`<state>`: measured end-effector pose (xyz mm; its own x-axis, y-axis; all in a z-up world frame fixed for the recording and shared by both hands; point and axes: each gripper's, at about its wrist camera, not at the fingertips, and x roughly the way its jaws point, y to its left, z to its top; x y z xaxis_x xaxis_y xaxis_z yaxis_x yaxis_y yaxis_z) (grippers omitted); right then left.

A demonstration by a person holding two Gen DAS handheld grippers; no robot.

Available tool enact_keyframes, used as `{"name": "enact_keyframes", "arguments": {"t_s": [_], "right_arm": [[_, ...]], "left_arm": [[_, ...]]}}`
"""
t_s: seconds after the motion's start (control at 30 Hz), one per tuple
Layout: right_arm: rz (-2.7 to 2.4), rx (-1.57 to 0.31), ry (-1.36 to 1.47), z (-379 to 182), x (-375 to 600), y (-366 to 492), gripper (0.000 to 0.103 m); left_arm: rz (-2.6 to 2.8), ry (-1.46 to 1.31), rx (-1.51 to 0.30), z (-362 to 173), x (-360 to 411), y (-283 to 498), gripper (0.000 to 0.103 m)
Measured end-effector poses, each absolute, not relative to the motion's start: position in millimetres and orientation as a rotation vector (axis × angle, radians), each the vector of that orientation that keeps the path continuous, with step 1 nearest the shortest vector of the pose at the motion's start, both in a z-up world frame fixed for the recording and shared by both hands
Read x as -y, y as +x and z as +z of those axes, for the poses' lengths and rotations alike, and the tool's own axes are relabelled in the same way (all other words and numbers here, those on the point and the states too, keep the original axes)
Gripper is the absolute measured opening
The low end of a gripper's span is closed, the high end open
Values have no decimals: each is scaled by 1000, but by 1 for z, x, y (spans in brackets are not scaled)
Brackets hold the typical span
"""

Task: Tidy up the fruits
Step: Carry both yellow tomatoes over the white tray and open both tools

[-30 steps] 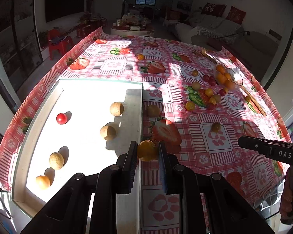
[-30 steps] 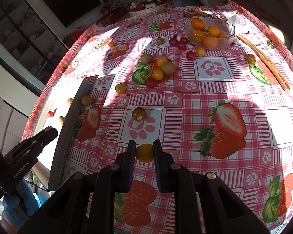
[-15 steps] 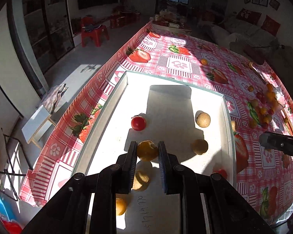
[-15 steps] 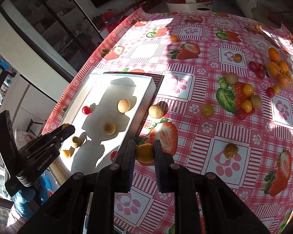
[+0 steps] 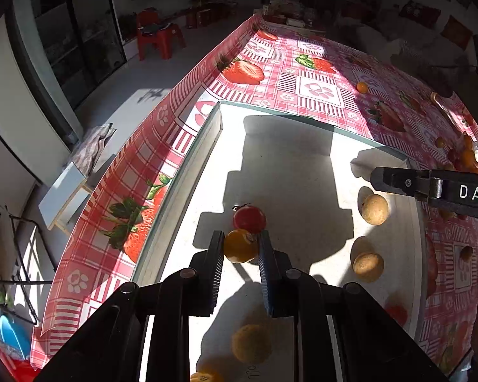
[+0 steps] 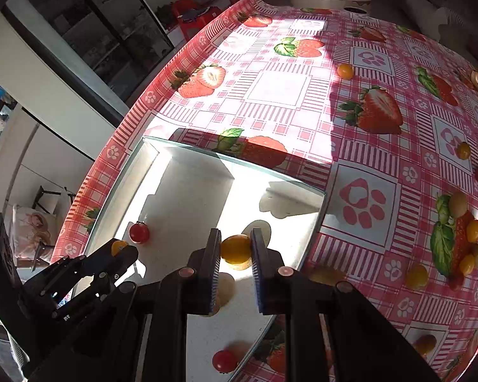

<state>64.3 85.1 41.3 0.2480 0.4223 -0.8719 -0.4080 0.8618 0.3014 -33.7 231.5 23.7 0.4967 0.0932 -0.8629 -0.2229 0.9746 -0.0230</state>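
Observation:
My left gripper (image 5: 241,238) is shut on a yellow-orange cherry tomato (image 5: 240,248), low over the white tray (image 5: 188,172). A red cherry tomato (image 5: 249,219) lies just beyond its fingertips. My right gripper (image 6: 235,235) is shut on a second yellow tomato (image 6: 235,250) over the tray's right half, near the rim (image 6: 322,210). In the right wrist view the left gripper (image 6: 124,250) shows at lower left beside the red tomato (image 6: 139,233). The right gripper (image 5: 376,178) reaches in from the right edge of the left wrist view.
Two brown round fruits (image 5: 374,209) (image 5: 368,266), another fruit in shadow (image 5: 251,343) and a red tomato (image 6: 223,360) lie in the tray. Loose tomatoes sit on the strawberry tablecloth (image 6: 283,89): one yellow (image 6: 345,71), a cluster at right (image 6: 462,245). The table edge drops off at left.
Both grippers have swung left from over the tablecloth to over the tray, each still holding its tomato. The left one has come down close to the red tomato.

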Motion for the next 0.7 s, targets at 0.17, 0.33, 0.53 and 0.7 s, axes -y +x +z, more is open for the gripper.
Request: {"name": "enact_keyframes", "arguments": {"t_s": [0.17, 0.33, 0.53, 0.7], "right_arm": [[550, -1209, -33, 27, -100, 77, 20], [543, -1216, -84, 15, -109, 82, 20], [538, -1195, -137, 16, -117, 81, 20], [564, -1219, -82, 19, -112, 82, 24]], "left_arm": [[186, -119, -1044, 20, -228, -31, 23], [185, -121, -1057, 16, -228, -28, 23], [189, -115, -1053, 16, -227, -28, 23], [190, -114, -1052, 16, -227, -28, 34]]}}
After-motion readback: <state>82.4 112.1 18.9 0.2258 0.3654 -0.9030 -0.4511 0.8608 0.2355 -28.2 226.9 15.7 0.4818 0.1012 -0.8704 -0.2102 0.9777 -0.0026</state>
